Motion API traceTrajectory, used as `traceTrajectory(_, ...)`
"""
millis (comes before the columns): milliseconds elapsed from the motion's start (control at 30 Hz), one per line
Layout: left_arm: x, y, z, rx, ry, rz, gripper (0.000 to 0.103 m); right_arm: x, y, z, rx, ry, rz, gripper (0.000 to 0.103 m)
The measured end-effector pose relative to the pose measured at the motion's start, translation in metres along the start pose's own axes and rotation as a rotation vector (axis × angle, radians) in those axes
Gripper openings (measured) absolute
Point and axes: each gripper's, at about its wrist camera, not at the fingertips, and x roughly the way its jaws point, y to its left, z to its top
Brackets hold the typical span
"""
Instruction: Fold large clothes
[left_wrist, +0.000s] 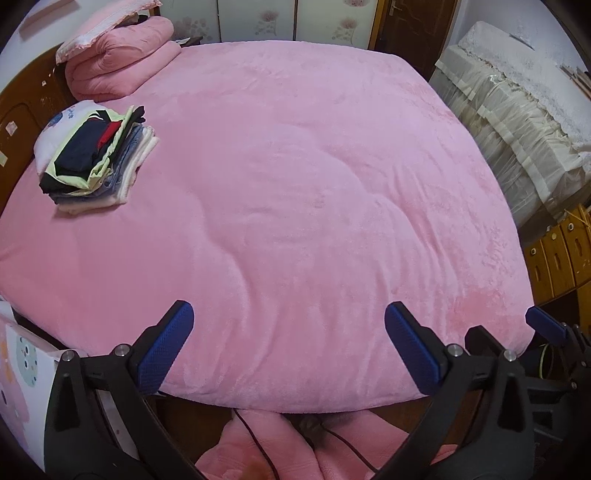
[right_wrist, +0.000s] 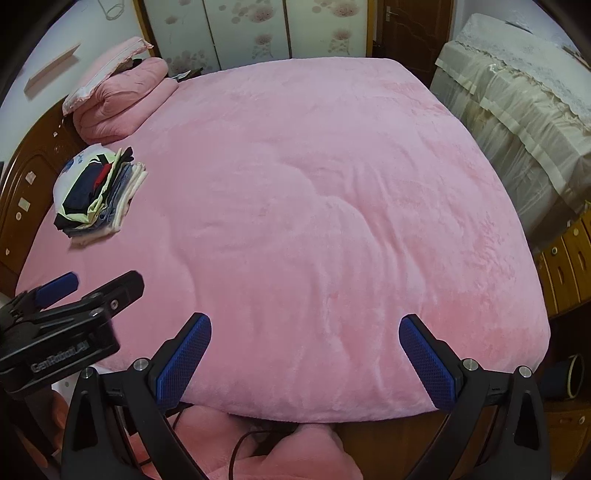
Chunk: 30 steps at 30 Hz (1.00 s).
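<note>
Clothes (left_wrist: 98, 158), already folded, sat stacked far off at the bed's (left_wrist: 295, 184) upper left, beside a rolled pink quilt (left_wrist: 118, 62). I judged I was between garments; next I needed another large piece, perhaps from the pink heap (right_wrist: 295, 454) below the bed edge. My left gripper (left_wrist: 288, 347) and right gripper (right_wrist: 304, 354) both hung released, jaws wide, holding nothing, over the near edge.
</note>
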Motion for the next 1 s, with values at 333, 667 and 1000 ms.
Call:
traceTrajectory(333, -0.011, 0.001, -0.009, 0.022, -0.025, -0.009, 0.103, -0.024, 0.006, -0.016, 0.020, -0.051, -0.023, 0.103)
traceTrajectory(667, -0.014, 0.000, -0.014, 0.035, -0.026, 0.000, 0.103, -0.029, 0.004, -0.018, 0.039, -0.049, -0.019, 0.103)
traceTrajectory(1000, -0.015, 0.006, -0.016, 0.033, -0.019, 0.012, 0.102, -0.022, 0.001, -0.013, 0.028, -0.023, -0.003, 0.103)
